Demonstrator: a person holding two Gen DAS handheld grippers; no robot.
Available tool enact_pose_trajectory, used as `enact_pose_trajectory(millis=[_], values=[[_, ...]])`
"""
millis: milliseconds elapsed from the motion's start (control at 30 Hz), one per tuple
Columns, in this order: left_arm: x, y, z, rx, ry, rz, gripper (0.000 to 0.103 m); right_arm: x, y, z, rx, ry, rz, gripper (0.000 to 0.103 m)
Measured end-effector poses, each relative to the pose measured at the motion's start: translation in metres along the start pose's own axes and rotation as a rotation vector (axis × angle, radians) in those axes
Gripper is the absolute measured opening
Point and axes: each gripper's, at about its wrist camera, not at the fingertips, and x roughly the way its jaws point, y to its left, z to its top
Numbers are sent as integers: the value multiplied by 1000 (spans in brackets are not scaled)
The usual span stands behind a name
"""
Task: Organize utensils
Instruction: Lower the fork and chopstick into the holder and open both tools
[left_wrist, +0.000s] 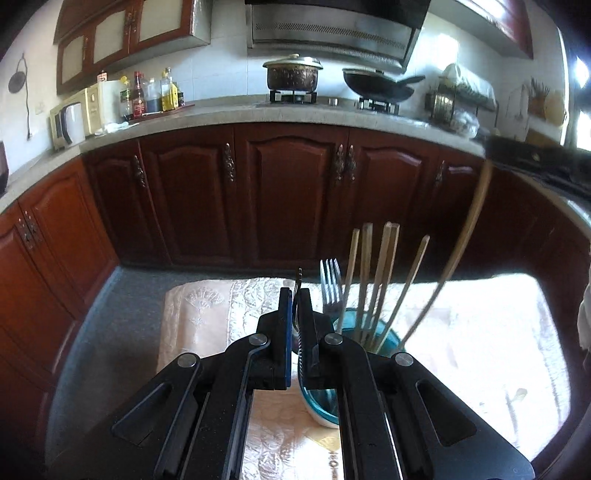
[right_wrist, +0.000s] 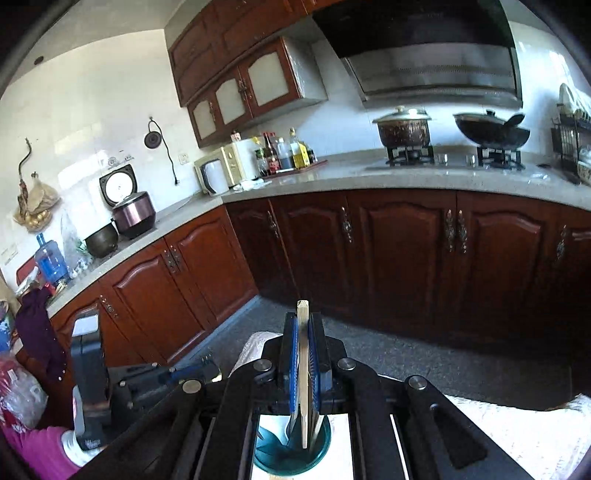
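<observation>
In the left wrist view my left gripper (left_wrist: 295, 295) is shut on a thin metal utensil (left_wrist: 299, 280), seen edge on, just left of a teal cup (left_wrist: 369, 332). The cup holds a fork (left_wrist: 330, 280), several wooden chopsticks (left_wrist: 384, 280) and one long wooden stick (left_wrist: 469, 229). In the right wrist view my right gripper (right_wrist: 303, 325) is shut on a wooden chopstick (right_wrist: 303, 354), upright, its lower end inside the teal cup (right_wrist: 291, 458) directly below. The left gripper body (right_wrist: 162, 380) shows at the left.
The cup stands on a pale embroidered cloth (left_wrist: 207, 317) over a table. Dark red cabinets (left_wrist: 288, 192) and a grey counter (left_wrist: 221, 114) run behind, with a pot (left_wrist: 291, 74), a wok (left_wrist: 380, 86), bottles (left_wrist: 151, 96) and a microwave (left_wrist: 79, 114).
</observation>
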Motion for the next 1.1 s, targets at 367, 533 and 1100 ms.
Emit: enact_pose_trajectory(millis=[367, 533, 1100], values=[[31, -10, -33, 31, 71, 16, 1, 54, -9, -54, 35, 151, 39, 5], [39, -14, -45, 28, 99, 13, 1, 57, -18, -61, 67, 152, 41, 6], [32, -2, -51, -85, 140, -60, 25, 38, -33, -73, 147, 149, 20, 39]])
